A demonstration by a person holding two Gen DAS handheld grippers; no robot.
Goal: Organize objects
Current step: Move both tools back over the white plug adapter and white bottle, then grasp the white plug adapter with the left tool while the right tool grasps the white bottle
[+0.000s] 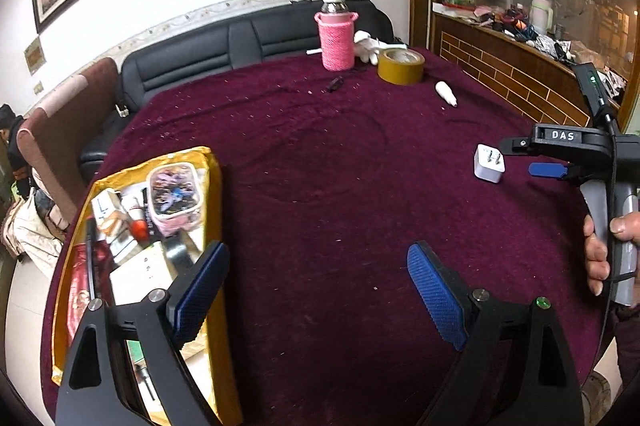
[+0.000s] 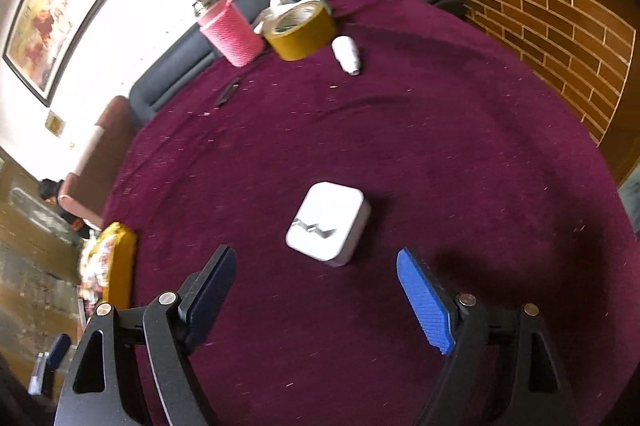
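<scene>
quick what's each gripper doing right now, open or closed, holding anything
Left hand-held gripper: open, holding nothing, over the maroon tablecloth.
Right hand-held gripper: open, holding nothing, the white charger just ahead of its fingers.

A round surface [image 1: 320, 185] draped in maroon velvet carries a yellow open box [image 1: 216, 193] at lower left, a white plug charger [image 1: 489, 163] at right, and a pink knitted-sleeve bottle [image 1: 336, 39], brown tape roll [image 1: 401, 66] and small white bottle [image 1: 446, 93] at the top.

The right gripper [image 2: 316, 290] hangs wide apart over the maroon cloth [image 2: 440, 153] — white charger [image 2: 327, 222] just ahead.
</scene>
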